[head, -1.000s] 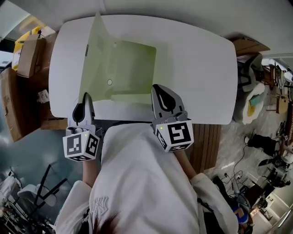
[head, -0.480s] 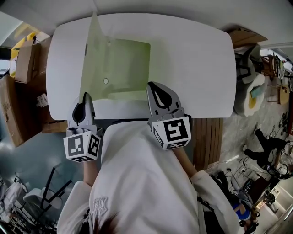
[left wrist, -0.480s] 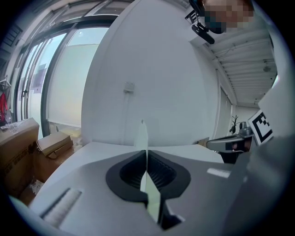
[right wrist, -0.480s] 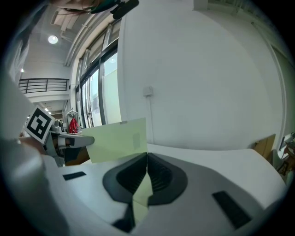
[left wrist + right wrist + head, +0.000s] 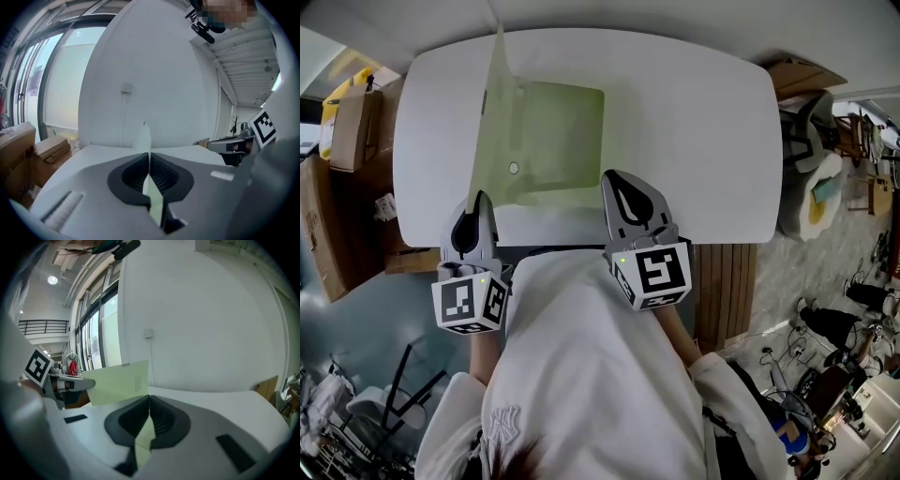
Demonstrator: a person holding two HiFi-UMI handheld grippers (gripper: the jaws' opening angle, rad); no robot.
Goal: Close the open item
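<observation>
The pale green folder (image 5: 553, 131) lay open on the white table (image 5: 703, 131), its thin, light, probably slippery cover raised edge-on in the clamped left gripper (image 5: 475, 202), while the right gripper (image 5: 621, 183) pinched the lower leaf's near edge, both sensible holds.

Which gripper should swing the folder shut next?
Left, probably. The left gripper is shut on the upright cover, so it can swing it over. The right gripper is shut on the flat half, which lies on the table and needs only steadying.
</observation>
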